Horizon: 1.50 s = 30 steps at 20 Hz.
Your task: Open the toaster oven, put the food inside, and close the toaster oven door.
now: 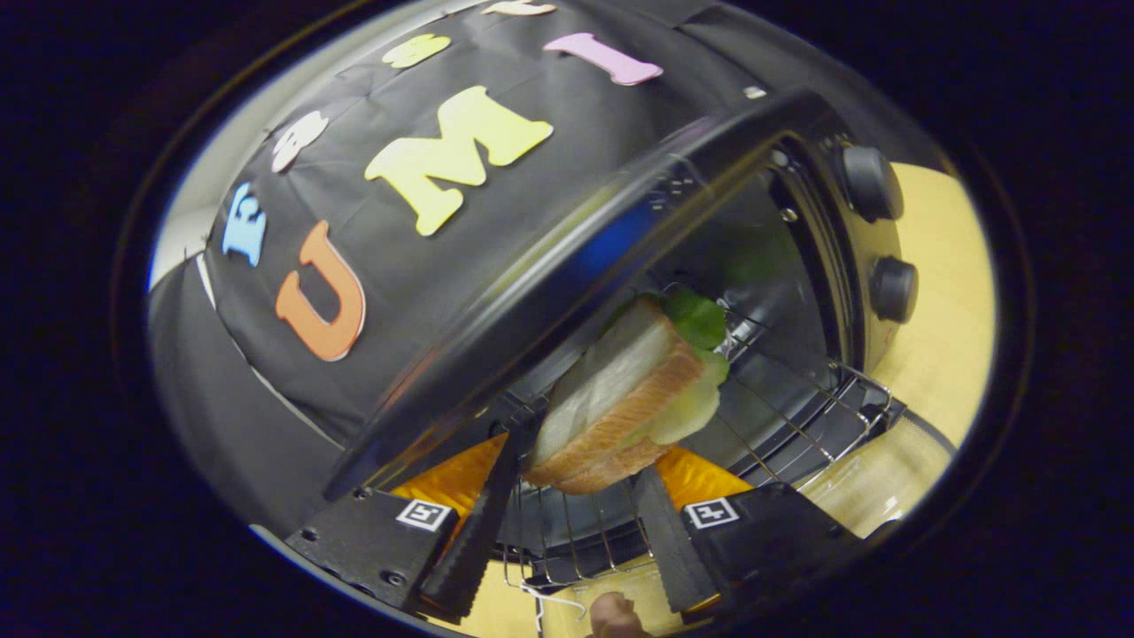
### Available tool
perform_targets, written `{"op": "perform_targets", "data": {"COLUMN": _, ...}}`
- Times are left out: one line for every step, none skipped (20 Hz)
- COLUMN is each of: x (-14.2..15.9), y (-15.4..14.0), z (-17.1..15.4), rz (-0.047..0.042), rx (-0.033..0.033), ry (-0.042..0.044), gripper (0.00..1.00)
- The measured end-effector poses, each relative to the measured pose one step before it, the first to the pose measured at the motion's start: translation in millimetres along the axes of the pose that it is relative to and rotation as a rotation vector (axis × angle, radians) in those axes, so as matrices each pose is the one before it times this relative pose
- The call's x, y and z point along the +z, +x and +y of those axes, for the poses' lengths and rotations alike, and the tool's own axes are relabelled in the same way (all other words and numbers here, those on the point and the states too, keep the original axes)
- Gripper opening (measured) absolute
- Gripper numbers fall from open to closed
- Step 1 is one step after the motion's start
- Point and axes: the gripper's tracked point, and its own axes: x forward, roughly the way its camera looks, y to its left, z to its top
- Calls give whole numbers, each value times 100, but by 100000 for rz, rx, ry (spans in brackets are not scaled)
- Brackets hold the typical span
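Observation:
A sandwich [620,390] of white bread with a toasted crust and green lettuce is held between my fingers, and my gripper [580,456] is shut on its near end. It hangs tilted in the mouth of the toaster oven [576,266], just above the wire rack [797,416]. The oven is dark and open, and the view of it is strongly tilted. Its lowered glass door [886,478] lies beyond my right finger [664,540]. My left finger [478,523] runs along the sandwich's other side.
Two black knobs [868,182] [893,288] sit on the oven's control panel beside the opening. The oven stands on a light wooden table [939,354]. A person's fingertip [616,616] shows just behind the fingers.

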Motion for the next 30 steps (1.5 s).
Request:
{"op": "perform_targets", "data": {"x": -880, "y": 31, "z": 614, "rz": 4742, "rx": 2219, "ry": -3860, "gripper": 82}}
{"op": "perform_targets", "data": {"x": -753, "y": -298, "z": 78, "rz": 3046, "rx": 356, "ry": -5612, "gripper": 82}}
{"op": "perform_targets", "data": {"x": -222, "y": 112, "z": 283, "rz": 929, "rx": -669, "ry": -5987, "gripper": 83}}
{"op": "perform_targets", "data": {"x": -564, "y": -257, "z": 1, "rz": 3496, "rx": -1304, "ry": -5055, "gripper": 83}}
{"op": "perform_targets", "data": {"x": -517, "y": -856, "z": 129, "rz": 2207, "rx": 224, "ry": -2299, "gripper": 83}}
{"op": "perform_targets", "data": {"x": -957, "y": -619, "z": 487, "rz": 4255, "rx": 910, "ry": 862, "gripper": 83}}
{"op": "perform_targets", "data": {"x": -778, "y": -625, "z": 272, "rz": 3316, "rx": -552, "ry": 214, "gripper": 83}}
{"op": "perform_targets", "data": {"x": -226, "y": -646, "z": 210, "rz": 550, "rx": -1431, "ry": 6, "gripper": 83}}
{"op": "perform_targets", "data": {"x": -559, "y": -598, "z": -89, "rz": 1707, "rx": -1317, "ry": 369, "gripper": 83}}
{"op": "perform_targets", "data": {"x": -834, "y": -631, "z": -263, "rz": 2443, "rx": -1335, "ry": 1210, "gripper": 83}}
{"op": "perform_targets", "data": {"x": -684, "y": -600, "z": -309, "rz": 2119, "rx": -849, "ry": 1381, "gripper": 86}}
{"op": "perform_targets", "data": {"x": -464, "y": -632, "z": -352, "rz": -48, "rx": -334, "ry": 1153, "gripper": 87}}
{"op": "perform_targets", "data": {"x": -442, "y": -574, "z": -363, "rz": -134, "rx": -1078, "ry": 746, "gripper": 87}}
{"op": "perform_targets", "data": {"x": -362, "y": -405, "z": -465, "rz": 72, "rx": -1913, "ry": -536, "gripper": 87}}
{"op": "perform_targets", "data": {"x": -669, "y": -521, "z": -320, "rz": 587, "rx": -770, "ry": -1317, "gripper": 88}}
{"op": "perform_targets", "data": {"x": -617, "y": -737, "z": -31, "rz": 1091, "rx": 496, "ry": -1625, "gripper": 88}}
{"op": "perform_targets", "data": {"x": -572, "y": -891, "z": -102, "rz": 930, "rx": 54, "ry": -1534, "gripper": 88}}
{"op": "perform_targets", "data": {"x": -264, "y": -838, "z": -111, "rz": -20, "rx": -556, "ry": -2097, "gripper": 88}}
{"op": "perform_targets", "data": {"x": -6, "y": -806, "z": -230, "rz": -926, "rx": -1656, "ry": -2200, "gripper": 88}}
{"op": "perform_targets", "data": {"x": -106, "y": -822, "z": -372, "rz": -1400, "rx": -1940, "ry": -2003, "gripper": 88}}
{"op": "perform_targets", "data": {"x": -208, "y": -751, "z": -339, "rz": -1123, "rx": -2025, "ry": -1621, "gripper": 88}}
{"op": "perform_targets", "data": {"x": -696, "y": -508, "z": -108, "rz": 265, "rx": -1164, "ry": -2867, "gripper": 88}}
{"op": "perform_targets", "data": {"x": -460, "y": -506, "z": -149, "rz": 127, "rx": -1132, "ry": -3006, "gripper": 88}}
{"op": "perform_targets", "data": {"x": -328, "y": -439, "z": -309, "rz": -134, "rx": -1602, "ry": -2664, "gripper": 89}}
{"op": "perform_targets", "data": {"x": -149, "y": -277, "z": -311, "rz": -373, "rx": -1477, "ry": -1818, "gripper": 89}}
{"op": "perform_targets", "data": {"x": -174, "y": -120, "z": -372, "rz": -317, "rx": -1954, "ry": 206, "gripper": 89}}
{"op": "perform_targets", "data": {"x": -189, "y": 62, "z": -159, "rz": 73, "rx": -611, "ry": 411, "gripper": 89}}
{"op": "perform_targets", "data": {"x": -361, "y": 15, "z": -44, "rz": 971, "rx": 249, "ry": -1520, "gripper": 89}}
{"op": "perform_targets", "data": {"x": -685, "y": 99, "z": -361, "rz": 1564, "rx": -1330, "ry": -2449, "gripper": 89}}
{"op": "perform_targets", "data": {"x": -469, "y": 89, "z": -483, "rz": 1318, "rx": -2045, "ry": -2156, "gripper": 89}}
